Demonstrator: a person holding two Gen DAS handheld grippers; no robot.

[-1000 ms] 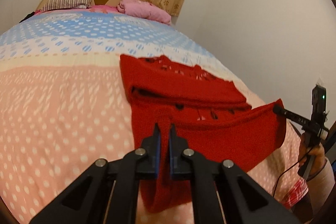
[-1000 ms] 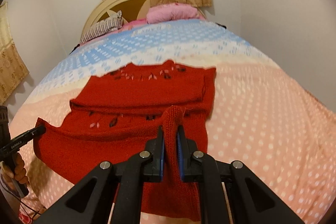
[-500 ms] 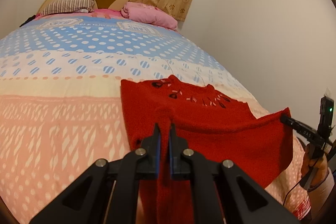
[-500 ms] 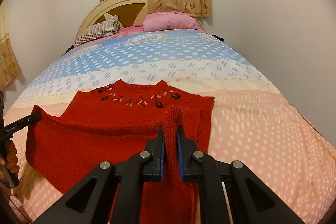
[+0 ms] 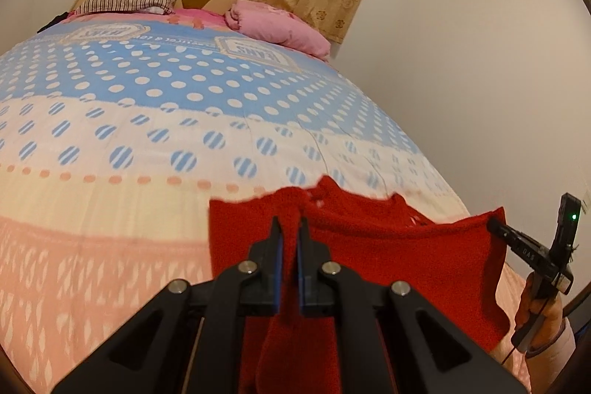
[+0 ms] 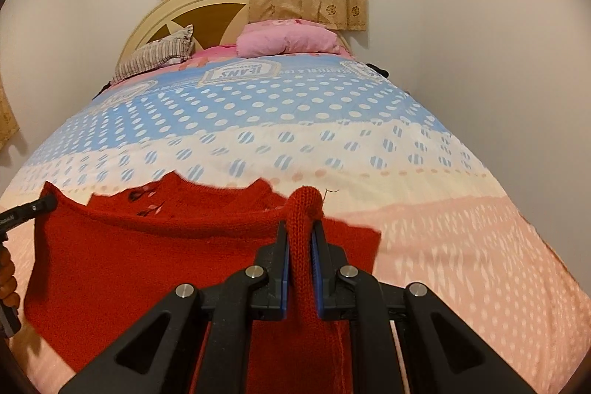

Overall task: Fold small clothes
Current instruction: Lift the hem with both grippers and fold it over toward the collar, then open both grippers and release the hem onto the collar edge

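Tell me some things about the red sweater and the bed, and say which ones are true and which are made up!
1. Both grippers pinch the red sweater. True: the left gripper and the right gripper are each shut on a bunch of its knit.
2. The sweater is blue. False: it is red.
3. A pink blanket lies bundled at the head of the bed. True.
4. The striped pillow lies on top of the sweater. False: it sits far off by the headboard.
5. The bedspread is plain white. False: it has dots on blue, cream and pink bands.
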